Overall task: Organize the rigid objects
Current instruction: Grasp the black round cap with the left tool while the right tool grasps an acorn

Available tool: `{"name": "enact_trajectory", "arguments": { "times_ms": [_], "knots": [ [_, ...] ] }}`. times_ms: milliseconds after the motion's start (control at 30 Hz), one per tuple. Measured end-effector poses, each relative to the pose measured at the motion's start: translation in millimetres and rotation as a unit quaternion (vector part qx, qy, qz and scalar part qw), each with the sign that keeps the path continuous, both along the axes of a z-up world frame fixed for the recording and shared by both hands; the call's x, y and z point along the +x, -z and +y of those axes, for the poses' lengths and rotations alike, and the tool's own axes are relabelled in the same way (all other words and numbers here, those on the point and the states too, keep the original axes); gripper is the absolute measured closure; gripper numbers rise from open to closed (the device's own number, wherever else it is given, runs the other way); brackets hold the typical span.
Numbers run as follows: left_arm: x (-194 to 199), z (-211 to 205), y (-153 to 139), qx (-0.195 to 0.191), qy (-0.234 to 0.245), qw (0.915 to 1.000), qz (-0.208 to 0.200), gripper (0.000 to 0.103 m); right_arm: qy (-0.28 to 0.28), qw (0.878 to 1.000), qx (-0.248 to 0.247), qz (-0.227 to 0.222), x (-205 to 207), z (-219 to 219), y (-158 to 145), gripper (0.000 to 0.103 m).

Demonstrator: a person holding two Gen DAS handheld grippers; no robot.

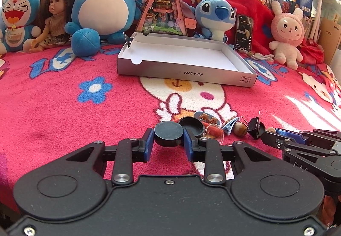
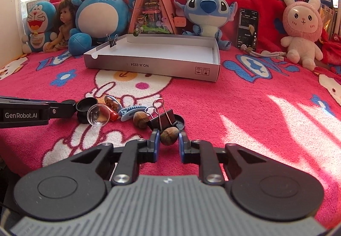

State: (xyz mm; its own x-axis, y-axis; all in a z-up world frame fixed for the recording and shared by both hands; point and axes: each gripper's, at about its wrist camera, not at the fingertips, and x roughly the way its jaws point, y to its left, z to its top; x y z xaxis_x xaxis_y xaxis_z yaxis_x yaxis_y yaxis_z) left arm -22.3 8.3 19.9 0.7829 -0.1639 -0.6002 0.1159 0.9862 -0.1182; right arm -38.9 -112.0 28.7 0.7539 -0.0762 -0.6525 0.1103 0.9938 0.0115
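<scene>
My left gripper (image 1: 168,137) is shut on a round black lid (image 1: 168,132) just above the red blanket. My right gripper (image 2: 169,140) is shut on a brown wooden nut (image 2: 169,135). A pile of small things lies between them: a black cup (image 1: 191,125), a clear dome (image 2: 98,116), a blue hair clip (image 2: 129,110), a second brown nut (image 2: 140,119), a black binder clip (image 2: 163,120) and a flat black lid (image 2: 180,122). The open white box (image 1: 187,65) stands farther back, with a small binder clip (image 2: 113,41) clipped on its left wall.
Plush toys and a doll line the back: Doraemon (image 1: 18,18), a blue round plush (image 1: 104,12), Stitch (image 1: 215,16), a pink bunny (image 1: 286,33). A triangular diorama (image 1: 166,6) and a phone (image 1: 244,31) stand behind the box.
</scene>
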Motion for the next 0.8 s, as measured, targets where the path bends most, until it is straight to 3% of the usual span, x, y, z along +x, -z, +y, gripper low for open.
{"name": "enact_trajectory", "arguments": {
  "times_ms": [800],
  "knots": [
    [2.0,-1.7,-21.2,-0.024,0.010,0.9992,-0.032,0.074,0.034,0.999,0.020,-0.018,6.3,-14.1,-14.5,0.080]
  ]
}}
